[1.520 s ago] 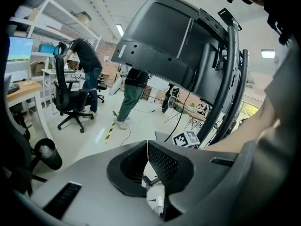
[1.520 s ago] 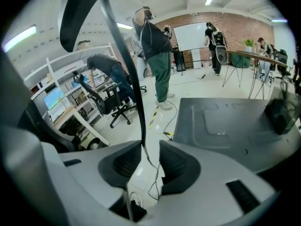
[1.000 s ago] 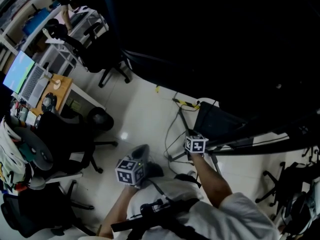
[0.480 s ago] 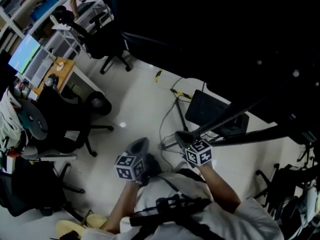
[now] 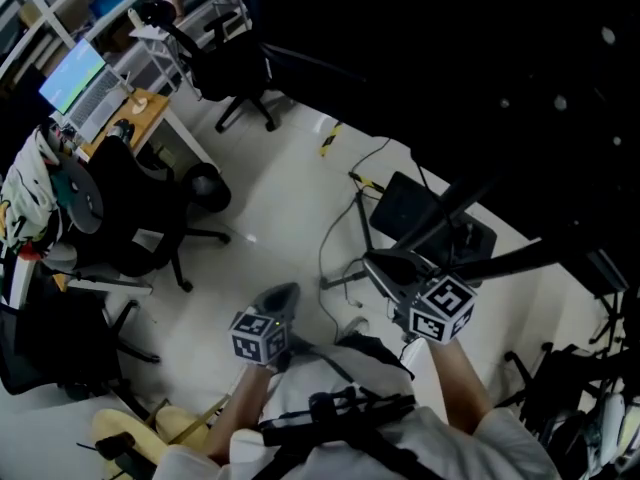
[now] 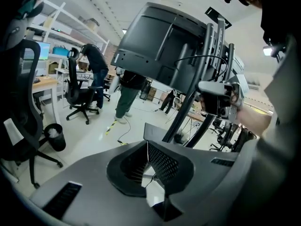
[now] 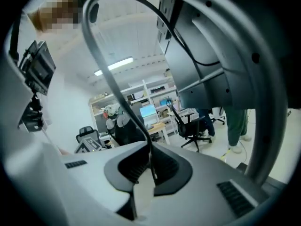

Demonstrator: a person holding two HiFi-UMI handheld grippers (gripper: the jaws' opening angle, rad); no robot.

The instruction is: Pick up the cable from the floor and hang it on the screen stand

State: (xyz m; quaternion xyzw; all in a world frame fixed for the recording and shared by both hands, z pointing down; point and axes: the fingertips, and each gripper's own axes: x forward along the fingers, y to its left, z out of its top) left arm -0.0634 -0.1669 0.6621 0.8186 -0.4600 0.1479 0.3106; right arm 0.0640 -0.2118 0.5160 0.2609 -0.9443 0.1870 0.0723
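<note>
Pale, glossy tile covers the workshop floor (image 5: 280, 218), ringed by black swivel office chairs (image 5: 150, 233), a round dark waste bin (image 5: 205, 185) and a wooden desk (image 5: 140, 118) bearing a lit monitor (image 5: 72, 76). A yellow-and-black tape strip (image 5: 330, 138) marks the tile. Two people (image 6: 94, 62) stand by the far desks in the left gripper view. The screen stand (image 5: 425, 213) fills the middle ground: a flat, dark rectangular base plate with slanted black tubular struts crossing just in front of the person's right hand. It carries a large matte-black screen (image 6: 160, 41) with a boxy moulded back. A thin floor lead (image 5: 322, 248) curves over the tile beside the base plate; whether it joins the held line cannot be told. The cable (image 7: 104, 74), round, smooth and black, is off the floor. It rises from the right gripper (image 7: 151, 161) in a tall arch that bends over beside the screen's rear panel. That gripper's grey jaws, ribbed on their inner faces, are drawn narrow and pinch the cable between them. The left gripper (image 6: 147, 147), nearer the person's body in the head view, has its jaws pressed together with nothing between them, apart from the stand
</note>
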